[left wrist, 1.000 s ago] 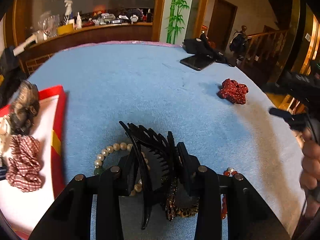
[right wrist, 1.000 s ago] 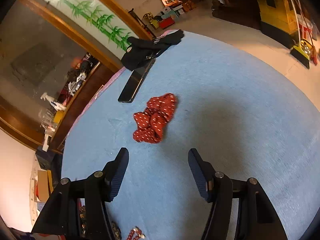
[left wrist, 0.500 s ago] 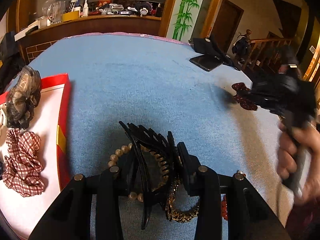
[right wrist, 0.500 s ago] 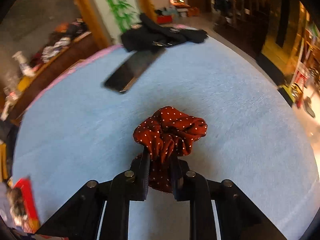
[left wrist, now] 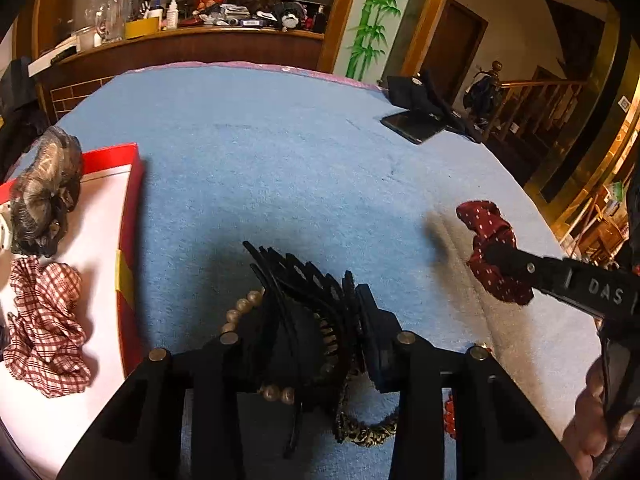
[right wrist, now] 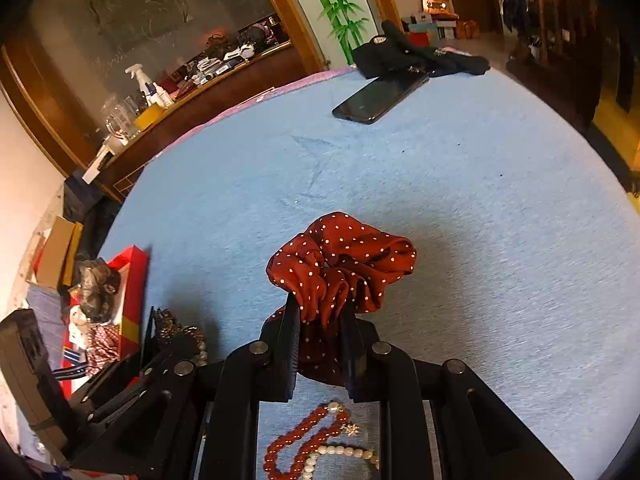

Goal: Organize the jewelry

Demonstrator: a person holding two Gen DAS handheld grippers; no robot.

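My left gripper is shut on a black claw hair clip and holds it above a pearl bracelet and a leopard-print band on the blue cloth. My right gripper is shut on a red polka-dot scrunchie, lifted off the cloth; it shows at the right of the left wrist view. A red bead bracelet and a pearl strand lie under the right gripper. The red-rimmed white tray at the left holds a checked scrunchie and a dark mesh hair piece.
A black phone and dark gloves lie at the table's far edge. A cluttered wooden counter stands behind the table. A stair railing is at the right. The blue cloth covers the round table.
My right gripper has closed on the polka-dot scrunchie, lifted it, and carried it left toward the other jewelry. My left gripper still holds the claw clip and has shifted slightly.
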